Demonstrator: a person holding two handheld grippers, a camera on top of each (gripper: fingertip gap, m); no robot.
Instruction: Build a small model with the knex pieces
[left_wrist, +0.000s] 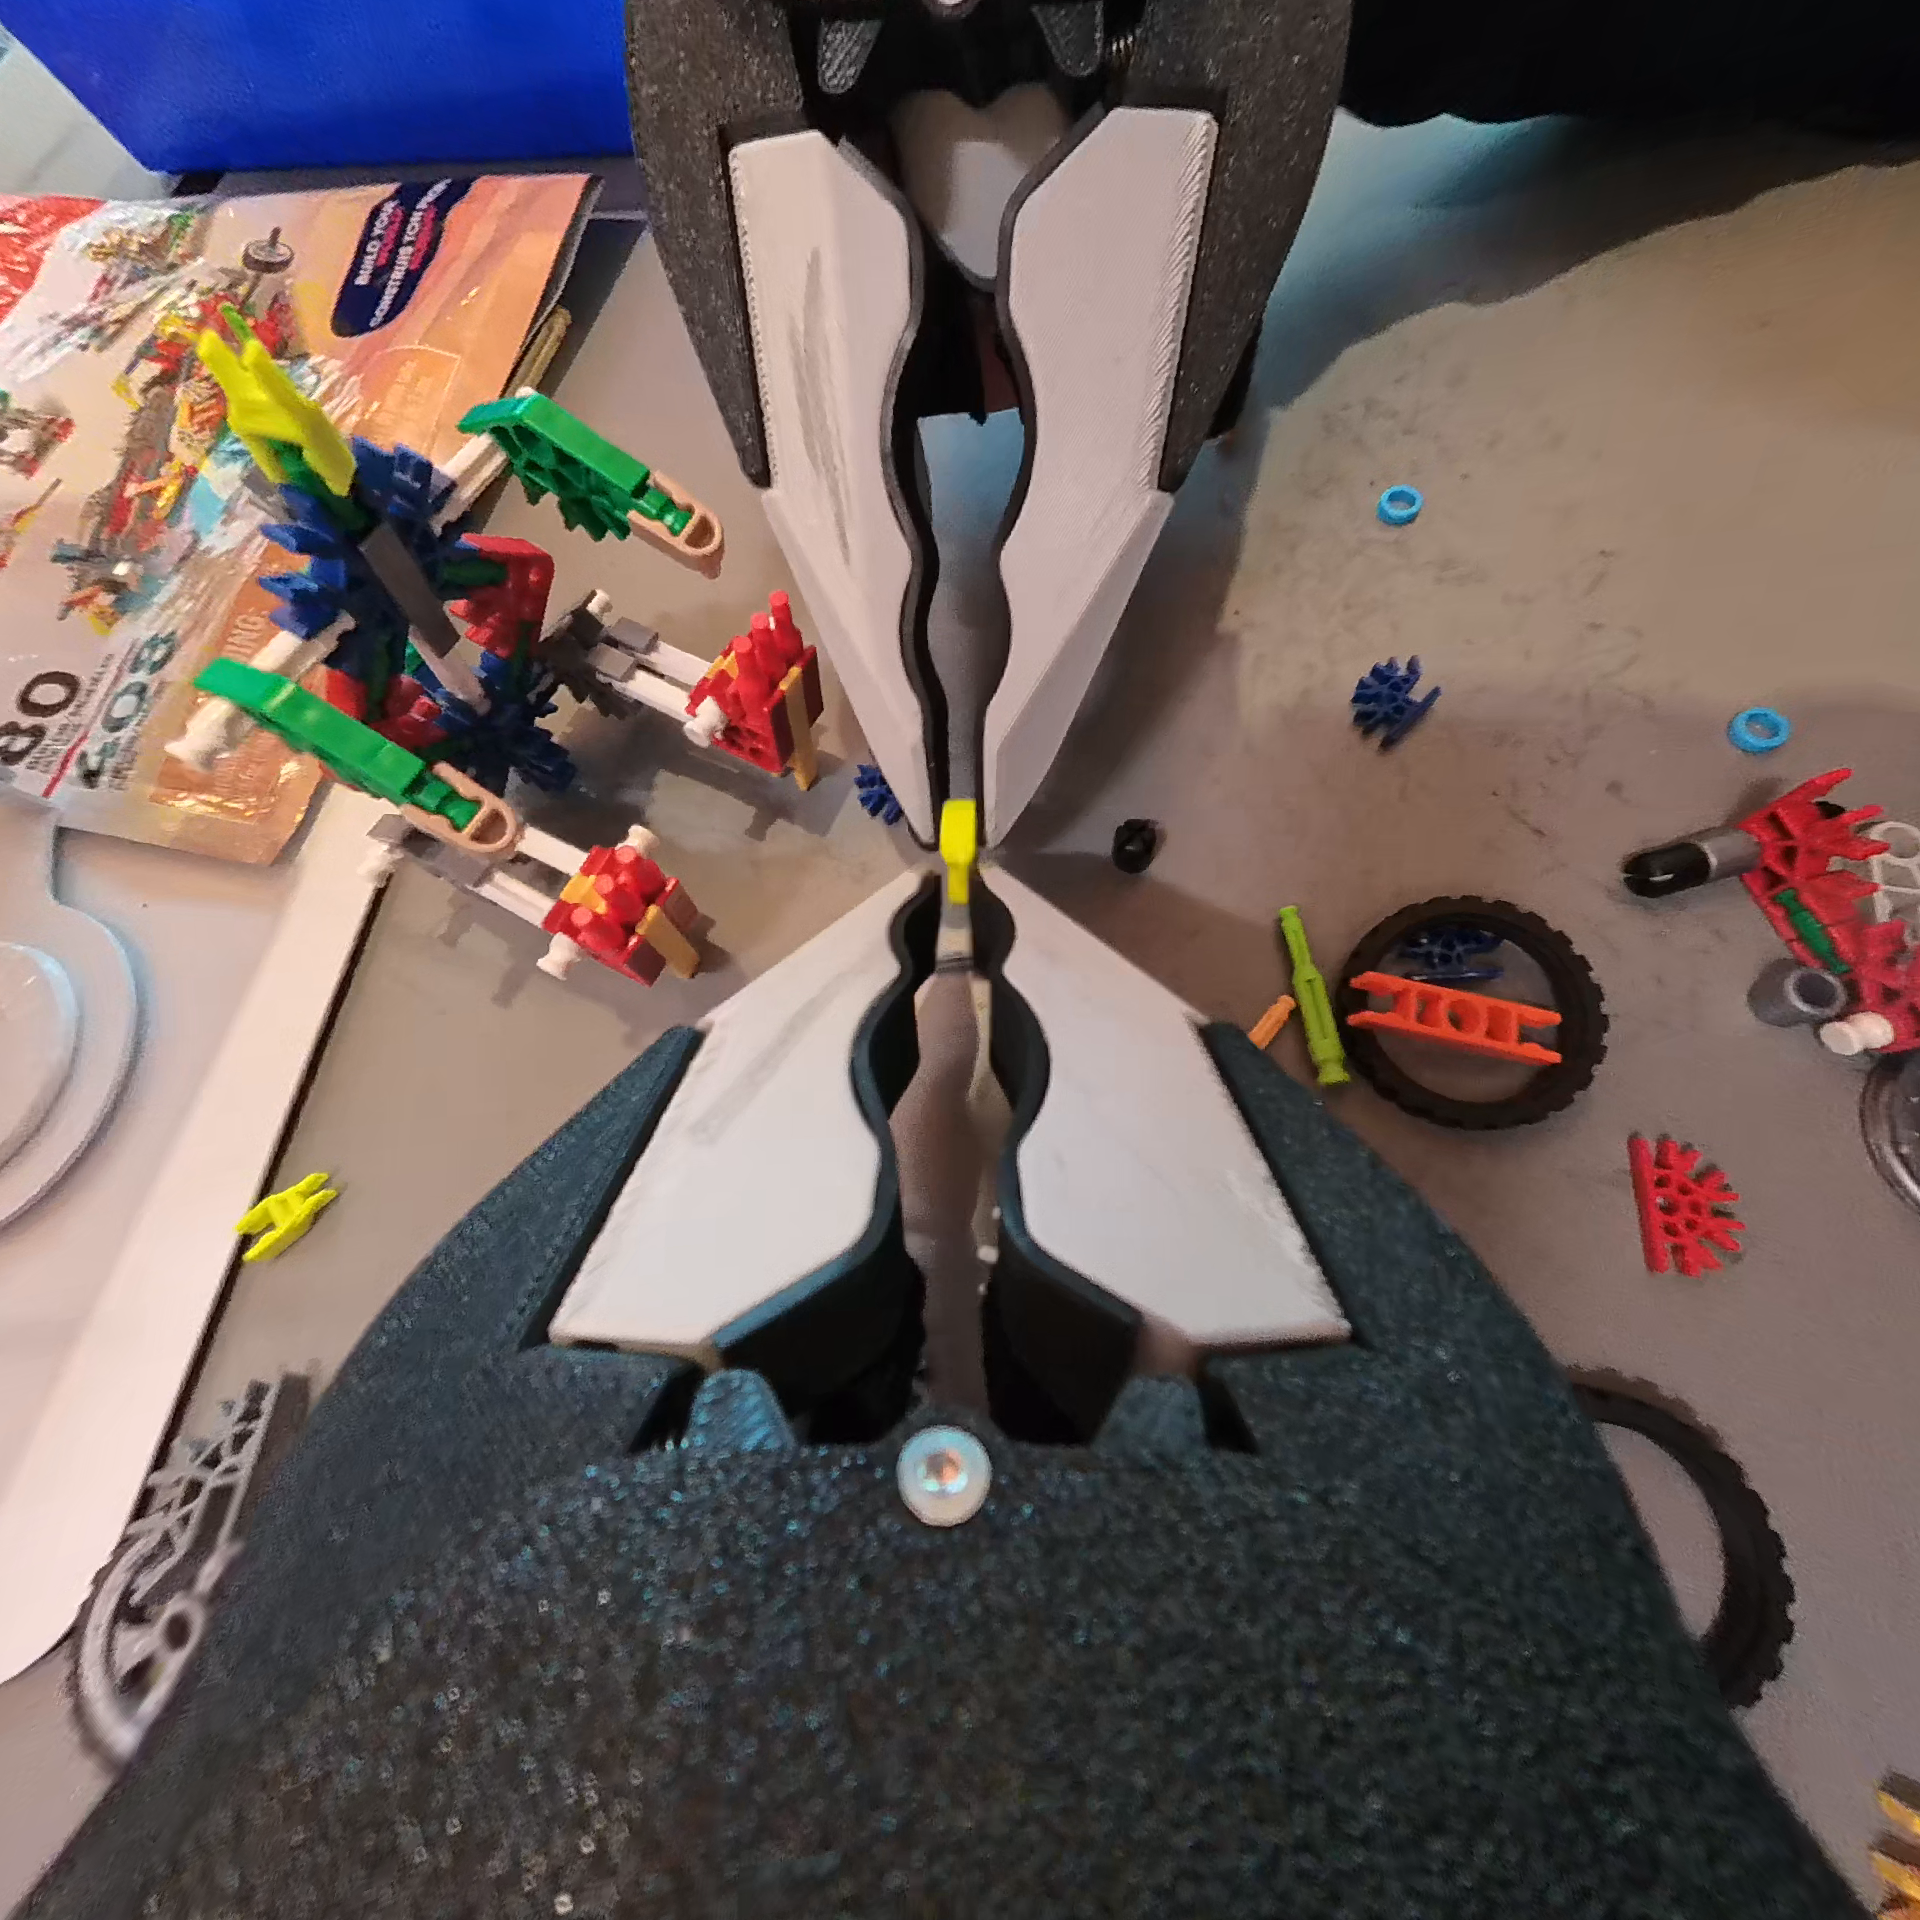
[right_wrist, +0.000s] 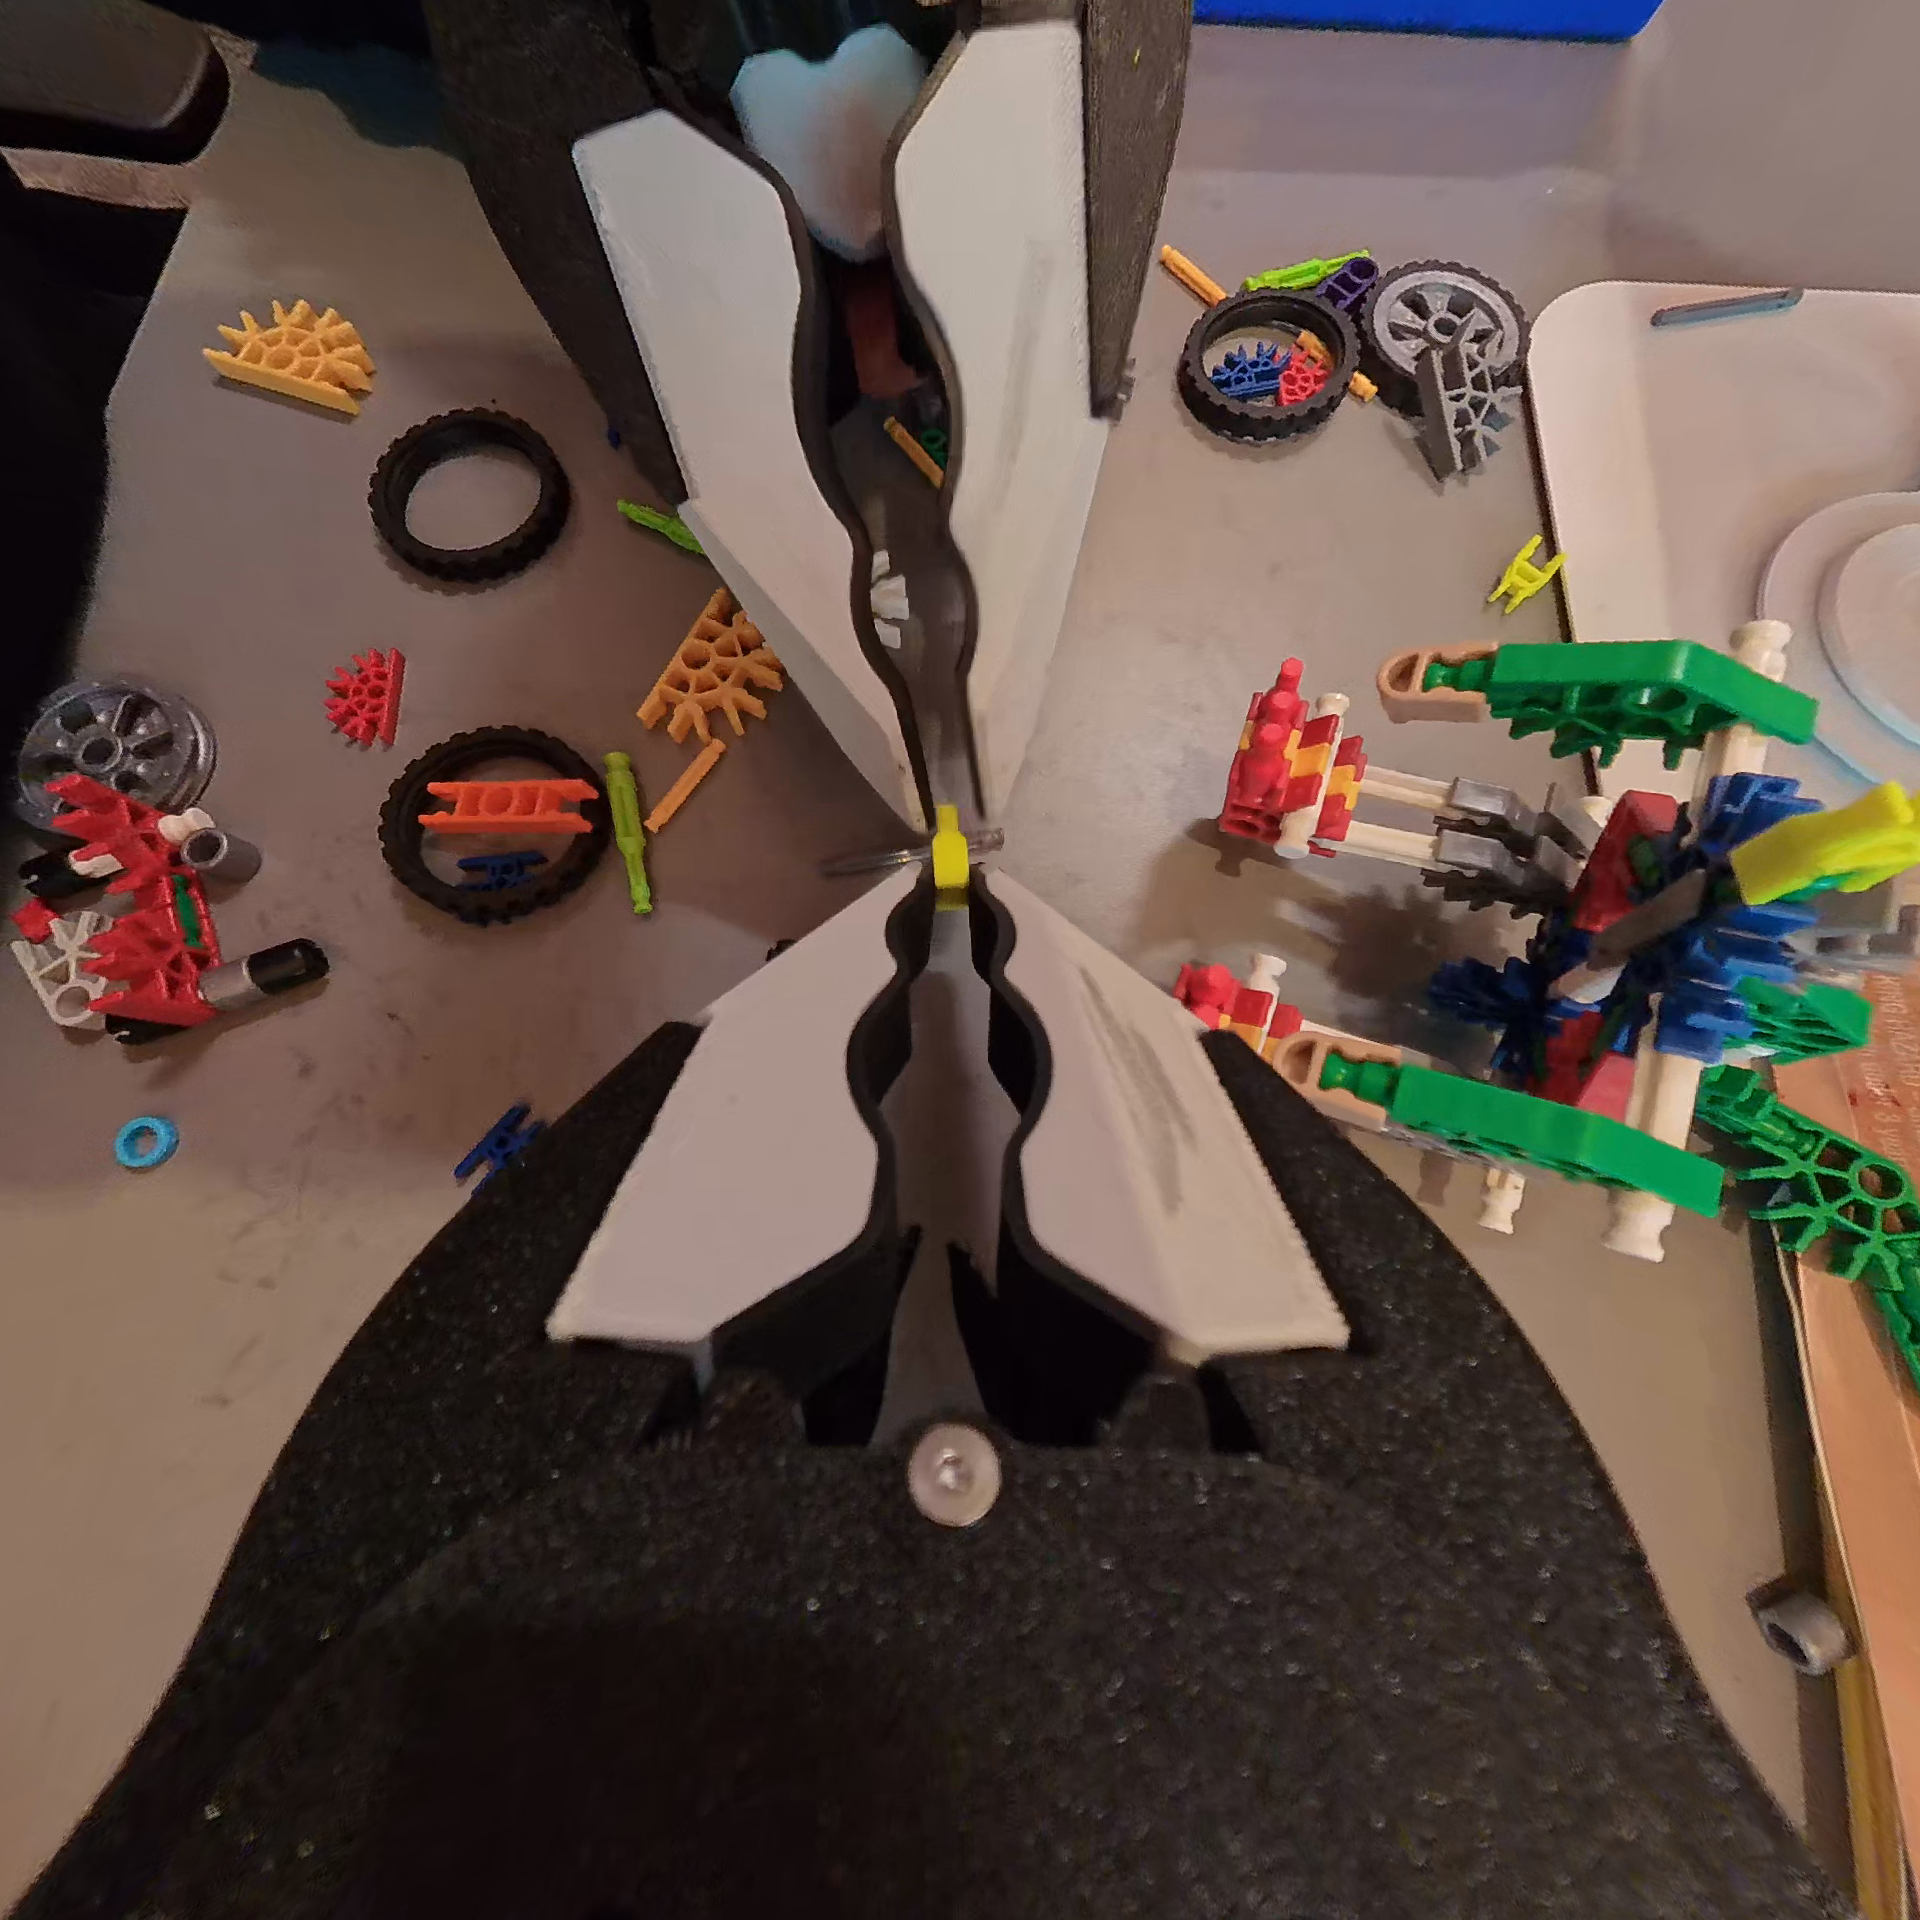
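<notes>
**Two grippers tip to tip on one yellow clip**

Closest to my lens in the left wrist view sits the left gripper (left_wrist: 957, 883), its dark speckled body filling the 6 o'clock half and its pale fingers (left_wrist: 821, 1049) drawn nearly together on a small yellow connector (left_wrist: 957, 844) and the thin grey rod (left_wrist: 958, 940) running back between them. From 12 o'clock the right gripper (left_wrist: 954, 826) comes down to meet it, fingers likewise pinched in on the same yellow piece. In the right wrist view the right gripper (right_wrist: 948, 883) reads the same way, with the yellow connector at centre and a slim clear rod (right_wrist: 902, 854) sticking out sideways across it.

Beneath is a scuffed grey table (left_wrist: 1455, 436). At 10 o'clock in the left view I see a built toy model (left_wrist: 436, 644) of green, blue and red parts, lying partly on a printed instruction booklet (left_wrist: 312, 312), with a blue bin (left_wrist: 332, 73) beyond. At 3 o'clock lies a black tyre (left_wrist: 1475, 1013) with an orange ladder piece (left_wrist: 1455, 1018) inside it, a lime rod (left_wrist: 1311, 992) just beside, a red fan connector (left_wrist: 1683, 1205) nearer me, and two blue rings (left_wrist: 1398, 505) farther off. A white board (left_wrist: 208, 1195) sits at 8 o'clock.
</notes>
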